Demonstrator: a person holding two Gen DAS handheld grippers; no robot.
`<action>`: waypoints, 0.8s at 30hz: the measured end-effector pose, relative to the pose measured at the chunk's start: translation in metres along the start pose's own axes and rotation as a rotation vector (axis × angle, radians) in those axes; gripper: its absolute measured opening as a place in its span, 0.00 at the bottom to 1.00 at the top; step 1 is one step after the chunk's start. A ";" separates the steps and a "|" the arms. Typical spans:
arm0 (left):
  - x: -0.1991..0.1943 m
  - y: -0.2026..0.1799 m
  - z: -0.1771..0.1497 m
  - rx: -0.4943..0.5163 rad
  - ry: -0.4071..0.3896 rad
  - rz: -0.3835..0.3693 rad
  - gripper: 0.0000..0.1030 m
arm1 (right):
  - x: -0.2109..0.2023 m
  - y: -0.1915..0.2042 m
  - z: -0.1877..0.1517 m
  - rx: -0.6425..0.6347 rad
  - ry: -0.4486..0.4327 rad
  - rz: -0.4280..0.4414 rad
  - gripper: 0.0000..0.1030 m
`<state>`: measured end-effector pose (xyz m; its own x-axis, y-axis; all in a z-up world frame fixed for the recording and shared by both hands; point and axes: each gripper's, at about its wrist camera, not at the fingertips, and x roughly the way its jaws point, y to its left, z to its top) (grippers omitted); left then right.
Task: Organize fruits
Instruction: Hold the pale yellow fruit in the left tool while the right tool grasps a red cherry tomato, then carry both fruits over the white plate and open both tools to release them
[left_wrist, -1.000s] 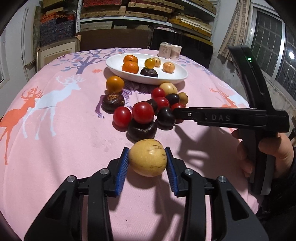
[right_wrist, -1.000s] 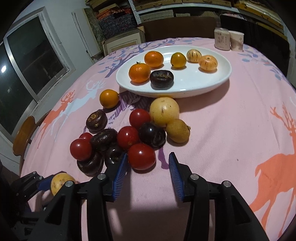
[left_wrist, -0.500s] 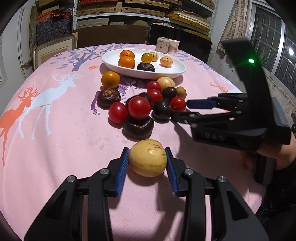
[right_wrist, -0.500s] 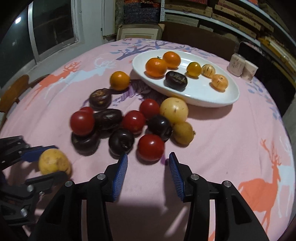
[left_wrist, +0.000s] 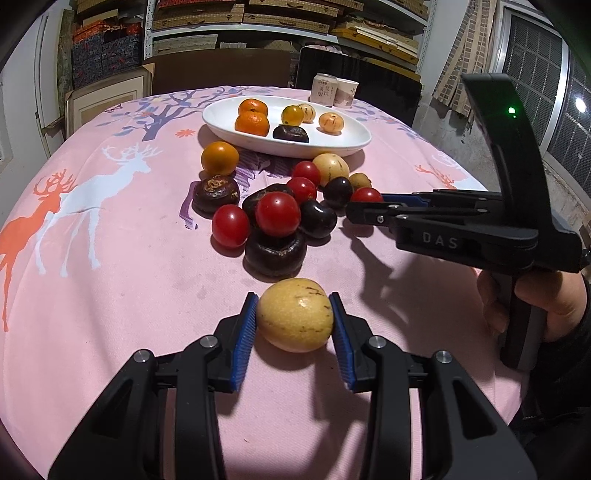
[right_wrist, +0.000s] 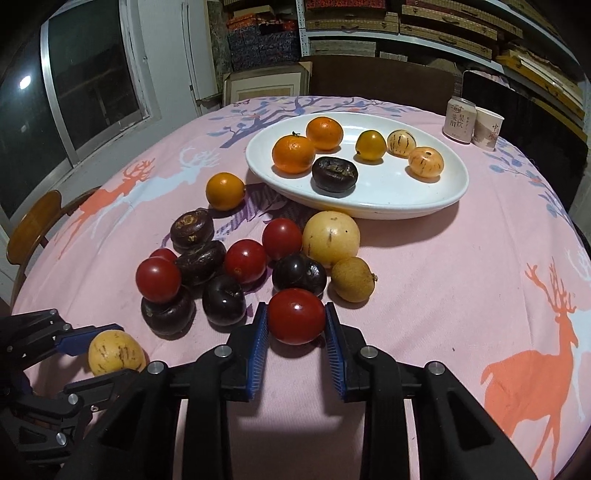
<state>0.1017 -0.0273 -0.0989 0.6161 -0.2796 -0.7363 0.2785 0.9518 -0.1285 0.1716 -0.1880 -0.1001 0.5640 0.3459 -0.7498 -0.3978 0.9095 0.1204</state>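
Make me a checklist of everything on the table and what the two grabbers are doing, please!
Surface: round table, pink deer tablecloth.
Job's things: white plate holds six fruits, among them two oranges and one dark fruit; loose pile of red tomatoes, dark fruits, yellow fruits and an orange fruit in front of it.
Clutter: can and paper cup behind the plate.
Grippers: left gripper shut on a speckled yellow fruit; right gripper just closed on a red tomato.
Cables: nothing seen.
Surroundings: shelves of boxes, windows, wooden chair.

Print on the can (right_wrist: 460, 119) and paper cup (right_wrist: 488, 128) too small; wooden chair (right_wrist: 31, 230) cut by the left edge.
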 end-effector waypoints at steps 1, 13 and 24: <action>0.000 0.000 0.001 0.001 0.000 0.000 0.36 | -0.002 0.000 -0.001 0.004 -0.004 0.004 0.29; -0.004 -0.001 0.000 0.008 -0.024 0.004 0.36 | -0.029 -0.010 -0.015 0.052 -0.049 0.026 0.29; -0.011 0.008 -0.001 -0.036 -0.046 -0.031 0.36 | -0.051 -0.032 -0.028 0.096 -0.085 0.018 0.29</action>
<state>0.0962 -0.0165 -0.0923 0.6411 -0.3134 -0.7005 0.2715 0.9464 -0.1749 0.1359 -0.2414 -0.0839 0.6179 0.3773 -0.6899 -0.3395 0.9194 0.1987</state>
